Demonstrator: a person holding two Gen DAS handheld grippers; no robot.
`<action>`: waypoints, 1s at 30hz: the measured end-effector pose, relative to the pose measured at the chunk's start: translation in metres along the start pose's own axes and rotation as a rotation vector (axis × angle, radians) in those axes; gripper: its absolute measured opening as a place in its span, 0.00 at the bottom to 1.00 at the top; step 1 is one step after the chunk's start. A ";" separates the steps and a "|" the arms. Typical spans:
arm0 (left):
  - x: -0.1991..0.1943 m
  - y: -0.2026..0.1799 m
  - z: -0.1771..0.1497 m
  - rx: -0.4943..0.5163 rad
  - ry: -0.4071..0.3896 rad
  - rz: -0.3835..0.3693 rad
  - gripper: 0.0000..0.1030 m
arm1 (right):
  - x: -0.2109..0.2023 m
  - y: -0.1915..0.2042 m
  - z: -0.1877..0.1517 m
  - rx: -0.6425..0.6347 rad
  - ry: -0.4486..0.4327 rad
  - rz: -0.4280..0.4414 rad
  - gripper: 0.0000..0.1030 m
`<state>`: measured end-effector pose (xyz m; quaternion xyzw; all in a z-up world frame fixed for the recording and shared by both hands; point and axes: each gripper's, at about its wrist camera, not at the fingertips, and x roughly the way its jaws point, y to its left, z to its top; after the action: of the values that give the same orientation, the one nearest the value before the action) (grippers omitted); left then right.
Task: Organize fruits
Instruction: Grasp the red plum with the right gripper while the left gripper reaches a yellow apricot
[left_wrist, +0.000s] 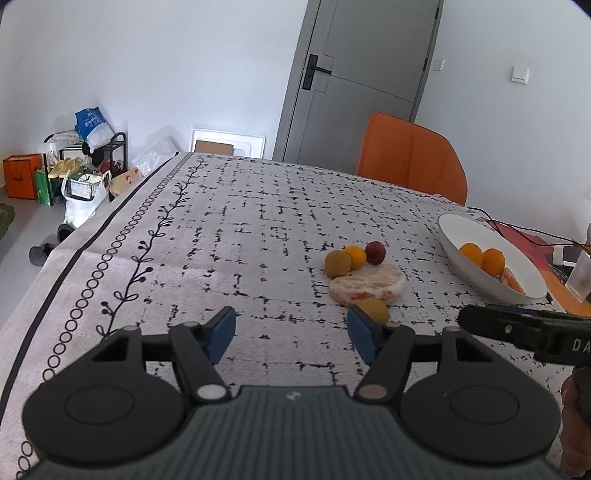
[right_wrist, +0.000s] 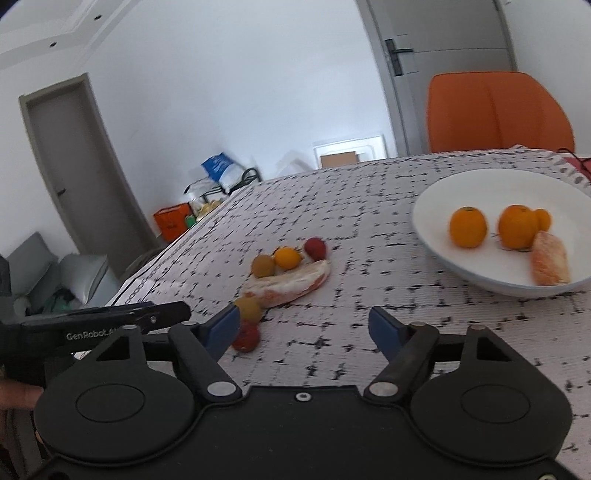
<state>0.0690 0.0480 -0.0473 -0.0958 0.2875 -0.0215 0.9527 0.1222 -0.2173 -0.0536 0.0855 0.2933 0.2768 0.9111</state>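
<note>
Grippers both spread wide, nothing held. Left gripper (left_wrist: 291, 334) hovers low over the tablecloth (left_wrist: 240, 236), blue pads apart; right gripper (right_wrist: 303, 330) likewise released, its black body poking into the left camera's right edge.

Nearest fruit: a small red round one (right_wrist: 246, 336) just beside the right gripper's left pad, touching a dull yellow-brown round one (right_wrist: 248, 309) behind it. In the left view that yellow-brown fruit (left_wrist: 375, 311) sits partly behind the left gripper's right pad.

Next, peeled pomelo wedge (left_wrist: 367, 286), pale pith with orange flesh showing, flat-lying crescent; long axis runs roughly left-right across the table, in the right view tilting up toward the far right (right_wrist: 291, 282).

Behind it, a touching row: olive-yellow fruit (left_wrist: 337, 263), orange fruit (left_wrist: 355, 257), dark red fruit (left_wrist: 375, 253).

Right of the pile, well apart, a white glossy bowl (right_wrist: 436, 206) with two oranges (right_wrist: 467, 226) (right_wrist: 517, 226), a smaller orange one behind, and a peeled citrus chunk (right_wrist: 549, 264).

Cloth is woven, pale, black broken-grid print with vine border.

Far side: orange chair (left_wrist: 412, 158), grey door (left_wrist: 369, 66), clutter by the wall.
</note>
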 end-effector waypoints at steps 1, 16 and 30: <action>0.000 0.002 0.000 -0.003 -0.002 0.004 0.64 | 0.002 0.002 0.000 -0.006 0.006 0.007 0.67; 0.000 0.022 -0.001 -0.038 0.011 0.009 0.67 | 0.033 0.032 -0.002 -0.055 0.098 0.071 0.48; 0.007 0.005 0.003 -0.015 0.016 -0.024 0.68 | 0.032 0.018 -0.002 -0.019 0.089 0.052 0.21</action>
<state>0.0762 0.0529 -0.0491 -0.1064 0.2940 -0.0317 0.9494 0.1349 -0.1843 -0.0650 0.0719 0.3283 0.3065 0.8906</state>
